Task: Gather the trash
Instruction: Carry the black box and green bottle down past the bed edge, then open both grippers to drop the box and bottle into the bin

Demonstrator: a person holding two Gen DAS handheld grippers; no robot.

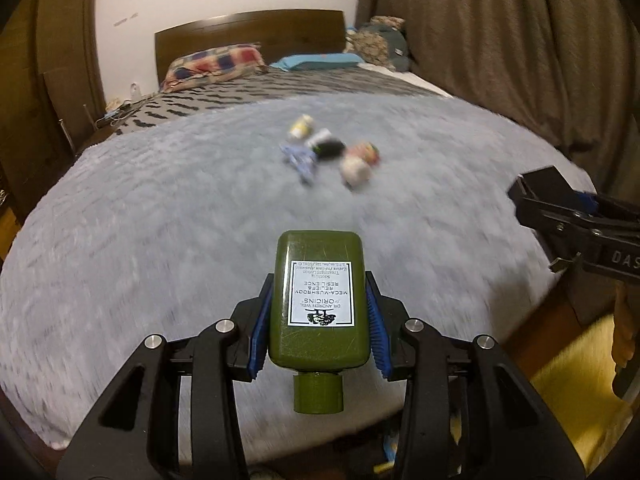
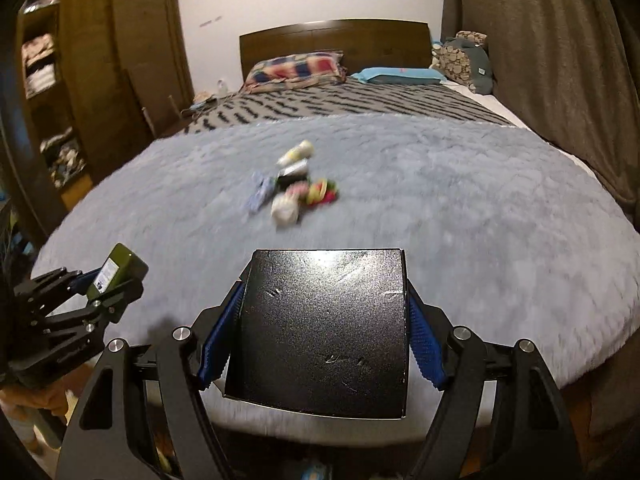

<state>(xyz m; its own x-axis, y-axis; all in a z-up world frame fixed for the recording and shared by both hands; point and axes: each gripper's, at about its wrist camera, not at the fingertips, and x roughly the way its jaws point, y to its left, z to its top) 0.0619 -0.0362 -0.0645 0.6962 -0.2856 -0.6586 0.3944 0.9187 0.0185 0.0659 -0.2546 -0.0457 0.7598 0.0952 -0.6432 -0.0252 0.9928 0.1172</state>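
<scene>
Two grips: left gripper (image 1: 318, 320) jaws clamp green "ORIGINS MEGA-MUSHROOM" bottle (image 1: 318, 300); right gripper (image 2: 322, 332) jaws clamp black box (image 2: 324, 332).

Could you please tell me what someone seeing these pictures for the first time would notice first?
First, the held items: the left gripper clamps a green lotion bottle, cap toward the camera, and the right gripper grips a flat black box. Beyond them, a blurred cluster of small trash lies mid-way up the fluffy grey blanket on the bed.
</scene>
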